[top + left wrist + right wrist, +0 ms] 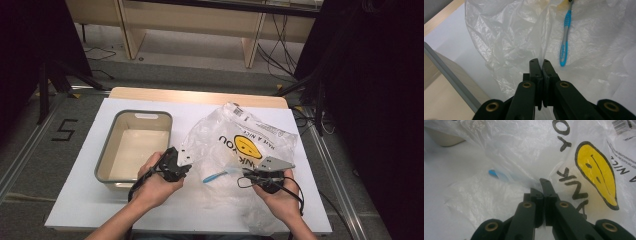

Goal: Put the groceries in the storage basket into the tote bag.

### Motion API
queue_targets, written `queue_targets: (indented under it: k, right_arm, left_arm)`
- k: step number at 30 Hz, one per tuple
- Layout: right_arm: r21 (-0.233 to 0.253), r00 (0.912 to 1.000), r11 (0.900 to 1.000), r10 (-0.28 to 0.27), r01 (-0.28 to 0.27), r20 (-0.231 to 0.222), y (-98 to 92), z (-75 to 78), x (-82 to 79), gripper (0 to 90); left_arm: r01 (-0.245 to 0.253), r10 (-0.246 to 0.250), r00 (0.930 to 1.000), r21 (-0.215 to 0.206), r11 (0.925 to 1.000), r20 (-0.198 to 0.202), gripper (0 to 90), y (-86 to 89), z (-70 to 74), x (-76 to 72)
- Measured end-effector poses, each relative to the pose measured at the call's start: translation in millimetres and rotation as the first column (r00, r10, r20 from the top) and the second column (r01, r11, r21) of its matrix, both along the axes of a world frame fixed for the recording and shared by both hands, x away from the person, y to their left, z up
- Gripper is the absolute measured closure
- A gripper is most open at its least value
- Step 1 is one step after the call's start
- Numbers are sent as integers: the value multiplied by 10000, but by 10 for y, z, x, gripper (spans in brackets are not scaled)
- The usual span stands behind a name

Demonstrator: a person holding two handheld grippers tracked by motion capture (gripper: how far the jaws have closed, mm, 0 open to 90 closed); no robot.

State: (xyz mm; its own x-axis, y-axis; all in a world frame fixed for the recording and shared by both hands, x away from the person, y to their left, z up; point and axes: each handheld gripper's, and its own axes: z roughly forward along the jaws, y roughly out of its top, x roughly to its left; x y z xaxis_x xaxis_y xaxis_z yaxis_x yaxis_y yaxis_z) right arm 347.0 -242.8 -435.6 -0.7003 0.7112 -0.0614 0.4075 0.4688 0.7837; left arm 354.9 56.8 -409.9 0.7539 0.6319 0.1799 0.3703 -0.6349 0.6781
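A clear plastic bag [225, 127] printed with a yellow smiley face lies crumpled on the white table cover. My left gripper [186, 168] is shut on the bag's left edge, and the film [506, 32] rises straight out of its jaws [539, 61]. A blue and white toothbrush [215, 176] lies at the bag's mouth, between the two grippers. My right gripper [244, 172] is shut on the toothbrush's head end. In the right gripper view the brush [498, 175] runs from the closed jaws [541, 186] under a layer of film. The handle [564, 37] shows plainly in the left gripper view.
A cream tub with a grey rim [107, 145] stands empty left of the bag, close to my left hand. The white cover [210, 215] reaches the table's front edge. Desks, cables and tripod legs stand on the floor beyond.
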Motion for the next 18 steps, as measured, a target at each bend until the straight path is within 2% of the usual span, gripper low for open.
queue_targets:
  k: [11, 14, 18]
  right_arm:
    - [110, 9999, 9999, -100, 101, -74, -56, -19, -12, 884]
    - [205, 10000, 9998, -43, 44, -74, -64, -11, -9, 820]
    - [394, 10000, 9992, 64, -63, -30, -65, 15, -25, 658]
  left_arm:
    - [34, -34, 9999, 8, 10000, -162, 887, -30, -25, 25]
    - [-50, 50, 9999, 10, 10000, -147, 886, -17, -32, 31]
    - [-66, 66, 9998, 47, 10000, -177, 886, -8, -41, 36]
